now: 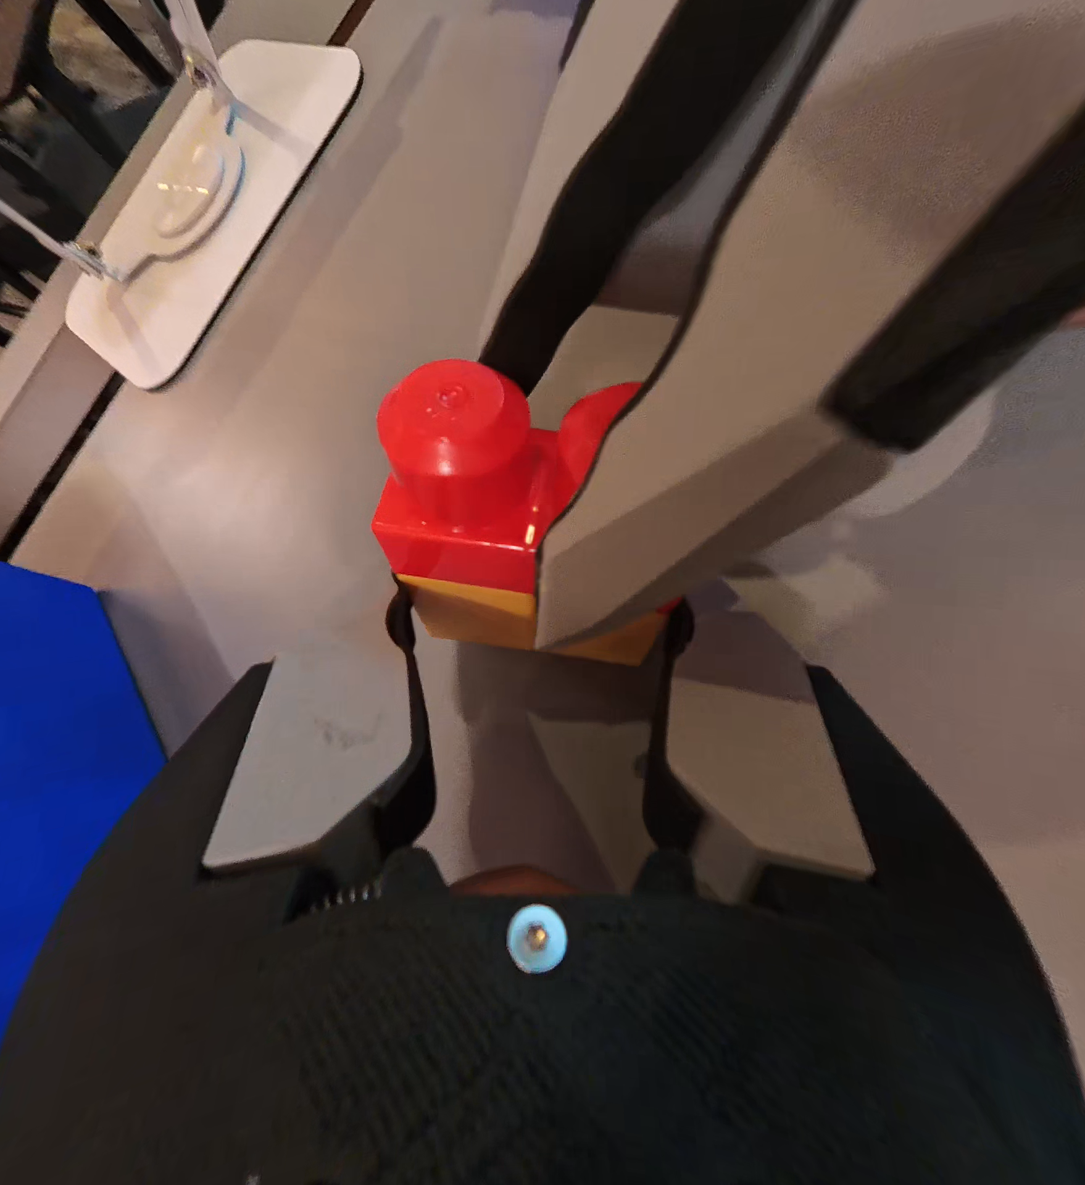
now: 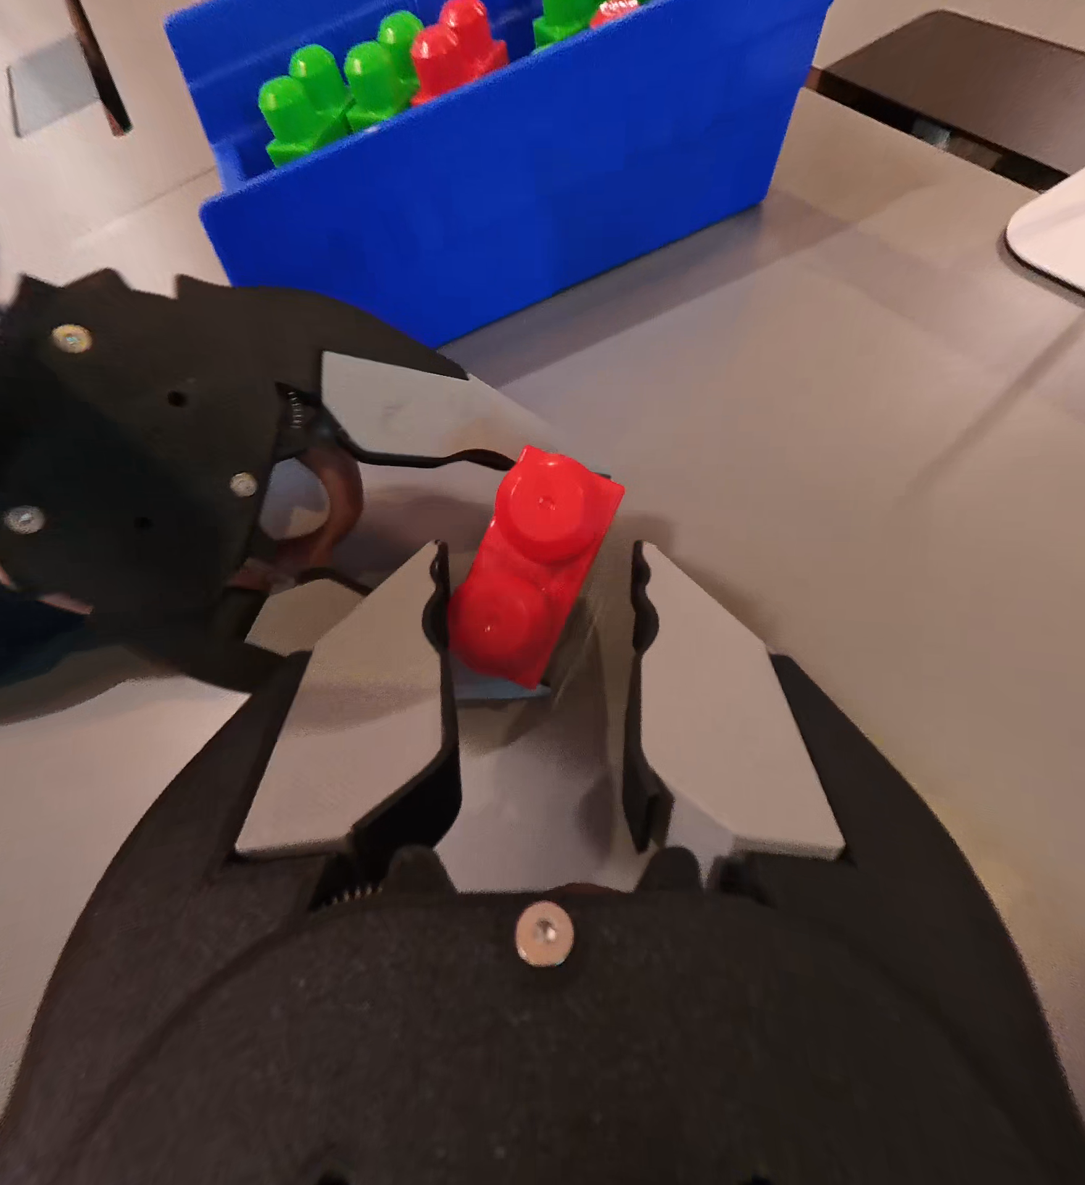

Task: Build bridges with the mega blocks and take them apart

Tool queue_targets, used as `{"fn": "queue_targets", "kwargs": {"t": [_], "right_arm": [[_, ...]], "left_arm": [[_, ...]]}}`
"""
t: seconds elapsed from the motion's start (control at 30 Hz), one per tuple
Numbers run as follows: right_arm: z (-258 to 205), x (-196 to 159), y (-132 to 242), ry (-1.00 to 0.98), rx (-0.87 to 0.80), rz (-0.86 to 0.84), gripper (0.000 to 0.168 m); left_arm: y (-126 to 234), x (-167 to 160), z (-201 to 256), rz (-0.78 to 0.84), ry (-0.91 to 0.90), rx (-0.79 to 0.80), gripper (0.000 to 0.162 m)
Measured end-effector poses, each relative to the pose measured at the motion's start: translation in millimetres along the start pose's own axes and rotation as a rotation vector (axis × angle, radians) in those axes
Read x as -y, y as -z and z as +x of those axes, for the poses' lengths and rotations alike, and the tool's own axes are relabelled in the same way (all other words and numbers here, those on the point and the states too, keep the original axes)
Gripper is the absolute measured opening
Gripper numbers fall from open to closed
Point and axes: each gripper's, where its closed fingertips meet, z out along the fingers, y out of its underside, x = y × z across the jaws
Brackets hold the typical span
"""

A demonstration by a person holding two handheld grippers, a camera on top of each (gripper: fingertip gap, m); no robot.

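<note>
The left claw (image 1: 540,619) is clenched on a yellow block (image 1: 476,609), with one fingertip on each side of it, and it holds this block a little above the grey table (image 2: 848,513). A red block (image 1: 456,487) with two studs sits pressed on top of the yellow one, so the pair is in the air between the two tools, tilted a little in the right wrist view. The right claw (image 2: 537,577) comes from the other side with its jaws apart around the red block: its left finger touches the block, while a gap shows at the other finger, so it grasps nothing yet. This arrangement probably serves to pull the pair apart, the left claw fixing the lower block while the right takes the upper one. A blue bin (image 2: 495,211) stands near behind them with green blocks (image 2: 322,96) and more red ones, most likely the place for loose pieces.
</note>
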Motion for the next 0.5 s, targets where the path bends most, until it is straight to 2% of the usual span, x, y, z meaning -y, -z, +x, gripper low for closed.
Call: {"fn": "queue_targets", "kwargs": {"t": [0.13, 0.33, 0.5], "right_arm": [[-2.8, -3.2, -1.6, -0.009, 0.02, -0.017, 0.046], [-2.7, -6.7, 1.4, -0.168, 0.172, 0.001, 0.038], [-2.6, -1.5, 8.4, -0.174, 0.187, 0.026, 0.034]], "left_arm": [[1.1, 4.9, 0.5, 0.029, -0.049, 0.036, 0.078], [6.5, 11.6, 5.9, 0.158, -0.037, -0.04, 0.076], [8.2, 12.8, 7.8, 0.191, -0.022, -0.079, 0.077]]}}
